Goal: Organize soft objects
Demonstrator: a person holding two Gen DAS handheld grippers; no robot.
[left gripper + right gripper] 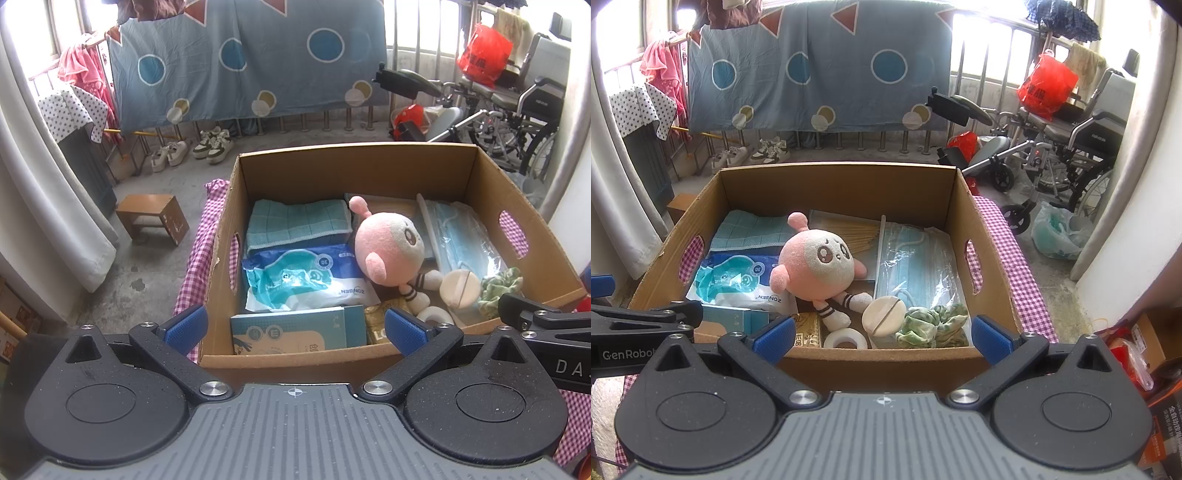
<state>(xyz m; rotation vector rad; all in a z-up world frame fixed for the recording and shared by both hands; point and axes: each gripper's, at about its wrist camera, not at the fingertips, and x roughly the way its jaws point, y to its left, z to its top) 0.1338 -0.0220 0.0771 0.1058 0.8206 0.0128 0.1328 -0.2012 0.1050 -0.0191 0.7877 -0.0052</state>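
A cardboard box (369, 158) (842, 177) sits on a pink checked cloth. Inside lie a pink plush doll (391, 247) (818, 262), a folded teal towel (295, 221) (750, 230), a blue wipes pack (306, 277) (738, 277), a bag of face masks (461, 236) (916, 266), a green scrunchie (498, 288) (931, 325), a round cream puff (460, 288) (884, 314) and a tape roll (846, 339). My left gripper (295, 328) is open at the box's near wall, holding nothing. My right gripper (882, 332) is open there too, empty.
A small wooden stool (155, 218) stands on the floor to the left. Shoes (214, 144) line the railing under a hanging blue sheet (243, 62). A wheelchair (1067, 147) and a red bag (1047, 85) stand at the right. A curtain (48, 203) hangs at the left.
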